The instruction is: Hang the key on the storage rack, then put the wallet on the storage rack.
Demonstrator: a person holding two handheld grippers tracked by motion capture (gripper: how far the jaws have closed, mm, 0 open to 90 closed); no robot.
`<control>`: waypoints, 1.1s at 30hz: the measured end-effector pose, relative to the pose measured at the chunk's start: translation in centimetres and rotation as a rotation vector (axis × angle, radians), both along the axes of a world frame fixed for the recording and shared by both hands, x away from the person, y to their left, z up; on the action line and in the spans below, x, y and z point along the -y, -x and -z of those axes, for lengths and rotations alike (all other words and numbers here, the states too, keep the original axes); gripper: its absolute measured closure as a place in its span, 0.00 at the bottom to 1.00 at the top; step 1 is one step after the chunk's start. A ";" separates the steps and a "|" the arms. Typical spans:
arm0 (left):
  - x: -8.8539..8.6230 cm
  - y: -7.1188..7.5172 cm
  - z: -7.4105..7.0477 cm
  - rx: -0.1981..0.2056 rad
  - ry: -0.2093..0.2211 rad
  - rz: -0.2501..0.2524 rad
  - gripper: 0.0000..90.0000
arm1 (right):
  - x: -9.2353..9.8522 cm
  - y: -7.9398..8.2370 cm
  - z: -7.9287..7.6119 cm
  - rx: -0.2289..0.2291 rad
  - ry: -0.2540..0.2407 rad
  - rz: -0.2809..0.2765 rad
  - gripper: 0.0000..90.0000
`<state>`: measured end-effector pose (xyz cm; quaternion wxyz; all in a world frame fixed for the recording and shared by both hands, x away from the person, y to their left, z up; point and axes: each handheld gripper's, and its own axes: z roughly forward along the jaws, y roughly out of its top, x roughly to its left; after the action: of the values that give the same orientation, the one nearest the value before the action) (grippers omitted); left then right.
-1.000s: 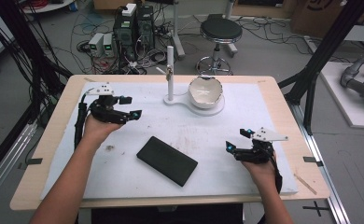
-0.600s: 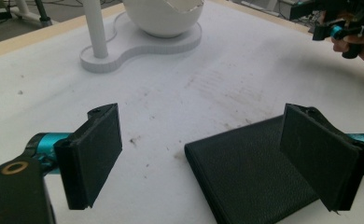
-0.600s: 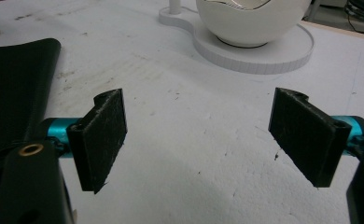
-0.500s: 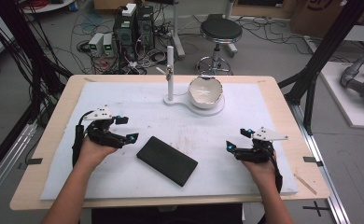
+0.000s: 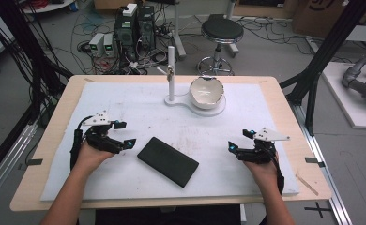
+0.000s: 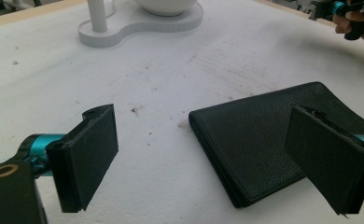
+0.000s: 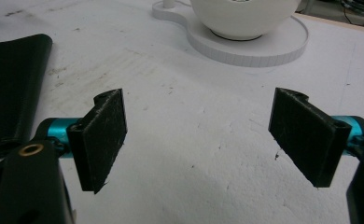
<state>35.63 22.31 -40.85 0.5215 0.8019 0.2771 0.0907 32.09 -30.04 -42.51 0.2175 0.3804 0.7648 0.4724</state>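
While the black wallet [image 5: 168, 161] lies flat on the white mat [image 5: 139, 108] between both hands, the left gripper [image 5: 121, 140] sits just beside its left end — jaws spread wide, holding nothing. The right gripper [image 5: 235, 146], well apart, gapes equally empty. A white bowl [image 5: 206, 91] rests on its stand [image 5: 171, 72] beyond.

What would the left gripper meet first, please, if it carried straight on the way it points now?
Most likely the black wallet: the left gripper, jaws open, points at its near corner. Depth is unclear, so one jaw may pass above the leather.
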 end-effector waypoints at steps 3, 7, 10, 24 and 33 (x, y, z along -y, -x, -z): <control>-0.1 0.0 0.0 0.004 0.003 0.000 0.12 | 0.0 0.2 -0.1 0.004 -0.001 0.004 0.22; -0.3 -0.2 -0.1 0.013 0.025 -0.011 0.12 | 0.2 0.2 -0.1 -0.001 0.000 -0.005 0.22; -0.5 -0.4 -0.2 0.021 0.038 -0.023 0.12 | 0.3 0.4 -0.2 0.002 0.000 -0.001 0.22; -0.9 0.2 -0.8 0.056 0.000 -0.033 0.12 | -0.8 0.3 -0.5 -0.001 0.003 -0.044 0.22; -1.8 1.4 -0.7 0.062 -0.013 -0.062 0.12 | -3.2 -1.0 -1.0 -0.048 -0.022 -0.151 0.22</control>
<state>34.26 24.10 -40.20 0.5218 0.7930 0.2847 0.1333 33.09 -26.81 -41.48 0.1586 0.3352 0.7911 0.4864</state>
